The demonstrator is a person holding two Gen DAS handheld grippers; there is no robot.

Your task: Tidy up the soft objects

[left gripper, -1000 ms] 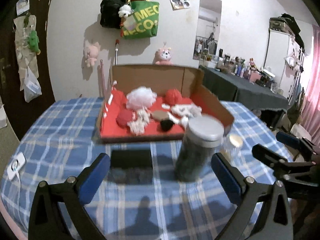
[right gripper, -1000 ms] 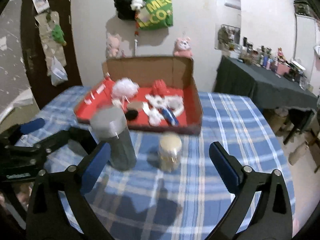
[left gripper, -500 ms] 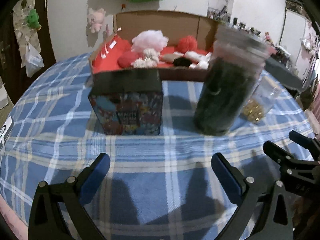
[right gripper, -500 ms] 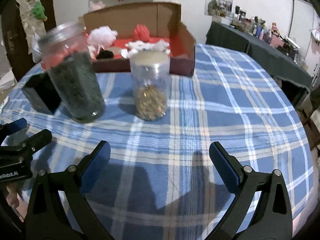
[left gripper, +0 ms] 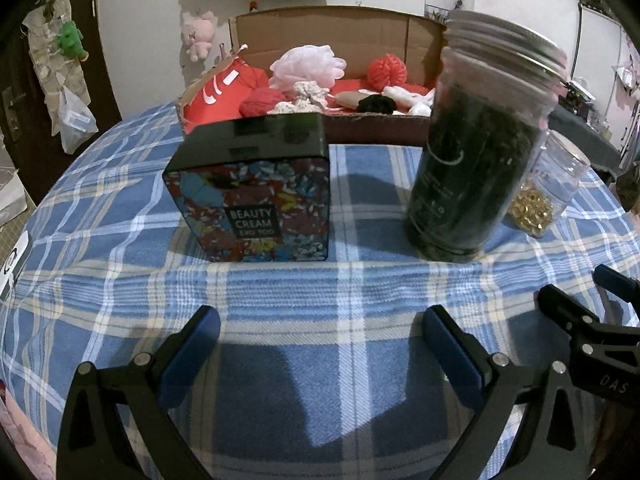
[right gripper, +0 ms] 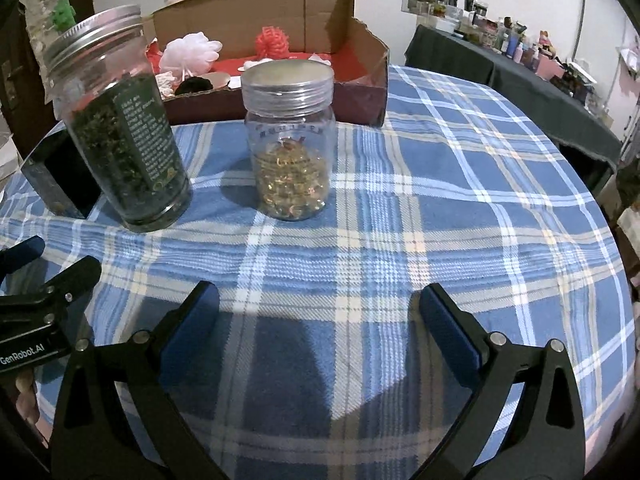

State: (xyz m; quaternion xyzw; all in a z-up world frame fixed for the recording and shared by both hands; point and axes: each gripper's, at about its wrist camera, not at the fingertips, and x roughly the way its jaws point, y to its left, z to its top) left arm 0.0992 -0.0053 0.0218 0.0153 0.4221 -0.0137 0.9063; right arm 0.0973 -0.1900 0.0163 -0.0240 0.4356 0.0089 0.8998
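Observation:
A cardboard box (left gripper: 360, 26) with a red lining stands at the far side of the table and holds soft things: a pink mesh puff (left gripper: 307, 67), red yarn balls (left gripper: 387, 72), white knitted pieces (left gripper: 308, 94) and a black pom (left gripper: 374, 103). The box also shows in the right wrist view (right gripper: 332, 20). My left gripper (left gripper: 320, 344) is open and empty, low over the near tablecloth. My right gripper (right gripper: 318, 320) is open and empty, low over the cloth in front of the jars.
A black floral "Beauty Cream" box (left gripper: 256, 184), a tall jar of dark green leaves (left gripper: 476, 160) and a small jar of gold beads (right gripper: 290, 140) stand between the grippers and the cardboard box. The blue plaid table (right gripper: 460, 208) drops off at right.
Both grippers have dropped lower and drawn closer to the jars and the black box, which now loom larger. Both stay open and empty.

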